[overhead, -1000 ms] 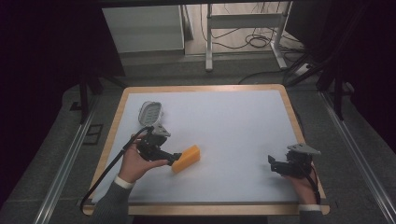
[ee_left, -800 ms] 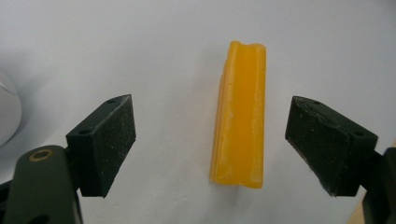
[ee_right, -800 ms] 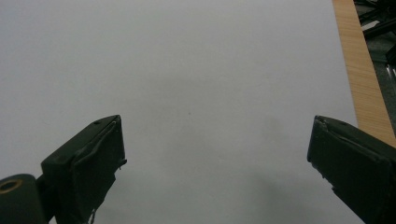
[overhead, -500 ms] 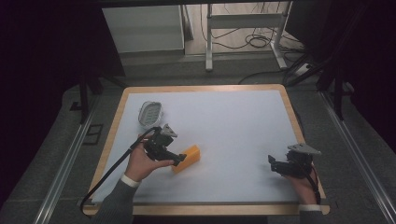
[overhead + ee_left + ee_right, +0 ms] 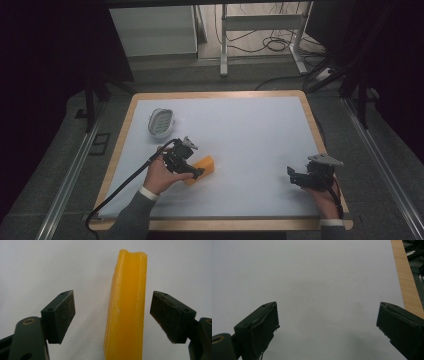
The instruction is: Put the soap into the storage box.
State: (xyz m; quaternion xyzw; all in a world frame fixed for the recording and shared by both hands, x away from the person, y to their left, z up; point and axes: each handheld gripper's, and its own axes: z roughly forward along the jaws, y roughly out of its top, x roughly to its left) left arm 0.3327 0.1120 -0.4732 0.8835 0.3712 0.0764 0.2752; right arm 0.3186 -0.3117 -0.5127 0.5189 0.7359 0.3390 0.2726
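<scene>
- In the high view the yellow block (image 5: 204, 167) lies on the white table (image 5: 250, 130), lower left of centre, right at the tip of our left gripper (image 5: 196, 172).
- In the left gripper view the block (image 5: 127, 305) runs up the middle of the frame, between the two pads but touching neither; the gap on its left is the wider one.
- The jaws have just been closing a little and stand wide apart, gripping nothing yet.
- We judge the block light and fairly stiff, perhaps a sponge or foam wedge, with a slightly rough skin that should not slip much.
- We would take it across its narrow sides, near the middle of its length, so it does not swing.
- Our right gripper (image 5: 296, 176) rests at the lower right of the high view, jaws wide and empty over bare table.
- A small grey dish (image 5: 161, 122) sits at the upper left, well apart from the block.
</scene>
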